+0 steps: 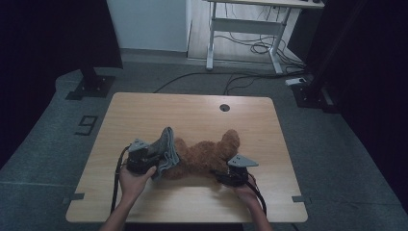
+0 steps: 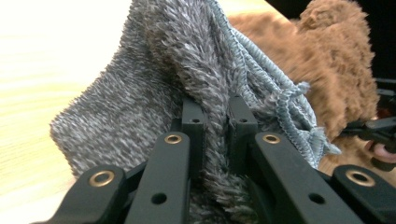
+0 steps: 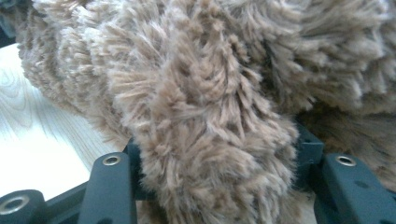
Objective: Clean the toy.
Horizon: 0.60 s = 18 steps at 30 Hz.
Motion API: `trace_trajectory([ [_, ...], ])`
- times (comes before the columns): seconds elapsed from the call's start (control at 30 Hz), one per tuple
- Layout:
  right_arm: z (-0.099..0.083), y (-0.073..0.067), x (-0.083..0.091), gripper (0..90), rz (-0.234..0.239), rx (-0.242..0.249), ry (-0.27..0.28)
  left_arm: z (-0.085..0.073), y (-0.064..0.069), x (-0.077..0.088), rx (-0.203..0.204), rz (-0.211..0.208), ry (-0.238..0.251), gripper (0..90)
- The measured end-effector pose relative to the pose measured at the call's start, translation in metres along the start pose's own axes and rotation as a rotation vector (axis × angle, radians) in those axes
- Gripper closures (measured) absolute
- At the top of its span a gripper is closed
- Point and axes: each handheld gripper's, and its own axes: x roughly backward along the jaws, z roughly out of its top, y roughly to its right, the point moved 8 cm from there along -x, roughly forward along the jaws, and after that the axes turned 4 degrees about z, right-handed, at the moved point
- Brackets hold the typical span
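Observation:
A brown plush bear [image 1: 207, 156] lies on the wooden table [image 1: 192, 115], its head towards the far right. A grey fuzzy cloth [image 1: 165, 149] stands up against the bear's left side. My left gripper [image 1: 144, 156] is shut on a fold of that grey cloth [image 2: 187, 79], which rises between its black jaws, with the brown bear [image 2: 336, 70] just behind. My right gripper [image 1: 231, 174] sits at the bear's near right side. Its jaws are shut on a thick limb of the brown bear [image 3: 205, 121], and the fur bulges out between them.
A round cable hole [image 1: 224, 107] sits near the table's far edge. Beyond the table stands a white desk frame [image 1: 245, 29] with cables on the floor. Dark stands flank the table at left [image 1: 91, 82] and right [image 1: 312, 91].

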Motion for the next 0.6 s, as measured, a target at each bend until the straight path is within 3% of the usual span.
trace_trajectory([
  [0.1,0.0,0.001,0.0,43.5,0.0,-0.012,0.0,-0.003,-0.01,0.004,0.002,0.033,-0.009,80.5],
  [0.2,0.0,0.001,0.0,43.6,0.002,-0.015,0.001,-0.007,-0.017,0.007,0.024,0.034,-0.009,80.4],
  [0.3,0.0,0.002,0.0,43.7,0.004,-0.019,0.003,0.0,-0.013,0.012,0.029,0.017,0.017,80.5],
  [0.47,0.0,0.002,0.0,43.8,0.002,-0.027,0.004,0.032,0.021,0.014,-0.022,-0.04,0.071,80.4],
  [0.6,0.0,0.002,0.0,43.9,0.003,-0.033,0.007,0.058,0.063,0.008,-0.08,-0.116,0.104,80.4],
])
